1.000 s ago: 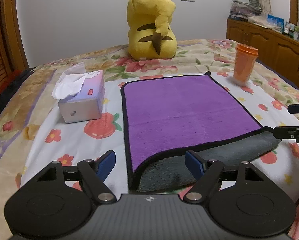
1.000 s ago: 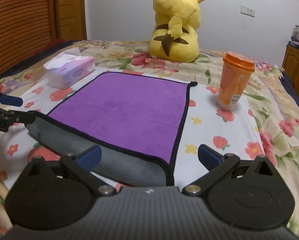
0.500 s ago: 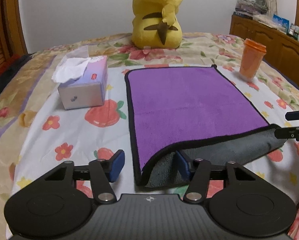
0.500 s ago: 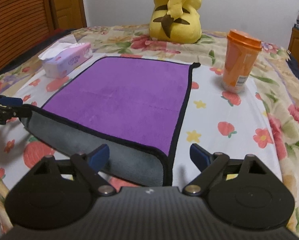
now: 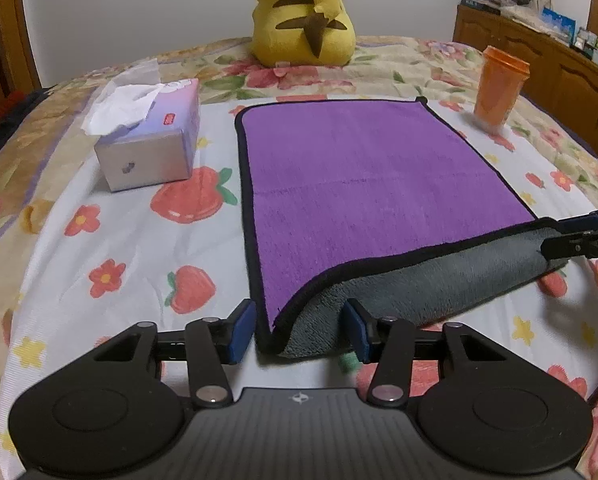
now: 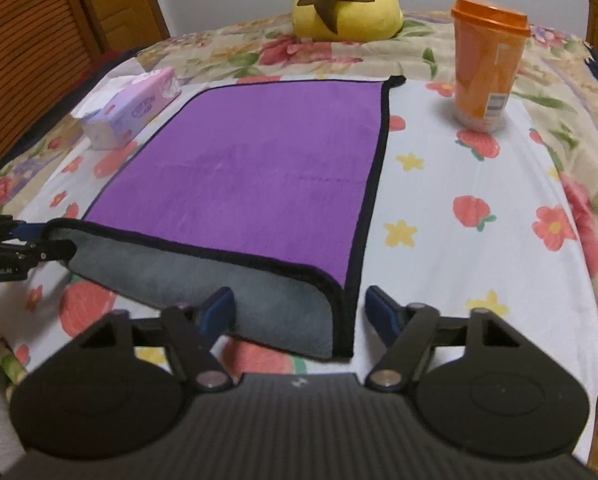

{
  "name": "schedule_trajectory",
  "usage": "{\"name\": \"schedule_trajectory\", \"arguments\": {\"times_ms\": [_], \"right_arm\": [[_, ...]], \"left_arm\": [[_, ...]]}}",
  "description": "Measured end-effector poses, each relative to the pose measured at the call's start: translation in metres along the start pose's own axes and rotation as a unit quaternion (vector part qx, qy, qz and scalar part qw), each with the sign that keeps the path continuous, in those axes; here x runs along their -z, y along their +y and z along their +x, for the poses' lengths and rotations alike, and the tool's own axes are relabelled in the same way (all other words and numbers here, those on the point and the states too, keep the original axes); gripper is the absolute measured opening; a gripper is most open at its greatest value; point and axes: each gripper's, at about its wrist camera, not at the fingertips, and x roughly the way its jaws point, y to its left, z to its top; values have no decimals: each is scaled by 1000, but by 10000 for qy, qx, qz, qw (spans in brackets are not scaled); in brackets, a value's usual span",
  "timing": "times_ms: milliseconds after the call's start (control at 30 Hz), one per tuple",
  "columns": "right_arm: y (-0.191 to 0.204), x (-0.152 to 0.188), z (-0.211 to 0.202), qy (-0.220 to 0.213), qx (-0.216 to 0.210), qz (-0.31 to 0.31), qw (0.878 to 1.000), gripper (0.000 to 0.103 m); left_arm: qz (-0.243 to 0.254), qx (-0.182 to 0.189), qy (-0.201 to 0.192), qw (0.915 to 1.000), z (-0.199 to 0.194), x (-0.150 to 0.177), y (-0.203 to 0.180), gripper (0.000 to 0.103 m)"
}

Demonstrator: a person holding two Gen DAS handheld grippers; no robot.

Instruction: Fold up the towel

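**Both near corners bracketed, neither pinched**

Floral bedsheet (image 5: 111, 240), printed with strawberries and flowers, carries everything. Left gripper (image 5: 299, 330) is spread, its blue pads either side of the near-left corner of the purple microfibre towel with black edging and a grey underside (image 5: 371, 184). Right gripper (image 6: 299, 312) is likewise spread around the near-right corner, with no pad visibly pressing on cloth.

My worry: if either closes while the curled hem sits shallow between the pads, it may catch only the edging and drop it mid-fold, or one corner may rise before the other and skew the crease. Sheet fabric could be pinched along with it.

Lying centrally, the towel is flat and smooth at its far end; the near hem is turned up, showing grey. Just left stands a lilac tissue box (image 5: 151, 136), far right an orange lidded cup (image 5: 499, 88), beyond it a yellow plush toy (image 5: 303, 20).
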Motion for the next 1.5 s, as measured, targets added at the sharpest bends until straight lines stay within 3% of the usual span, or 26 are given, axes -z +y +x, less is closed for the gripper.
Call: {"name": "schedule_trajectory", "arguments": {"times_ms": [233,300,467,533,933,1500], "right_arm": [[2,0,1,123,-18,-58,9999,44],[1,0,0,116,-3,-75,9999,32],[1,0,0,123,60,-171,9998,20],[2,0,0,101,52,-243,9996,4],[4,-5,-10,-231,60,-328,9992,4],[4,-30,-36,-1349,-97,-417,9899,4]], "left_arm": [[-39,25,49,10000,2,0,-1,44],[-39,53,64,10000,2,1,-2,40],[-25,109,64,9999,1,1,-2,24],[-42,145,34,9999,0,0,-1,17],[38,200,-427,9989,-24,-7,-5,11],[-147,86,-1267,9918,-51,-30,-5,9]]}}
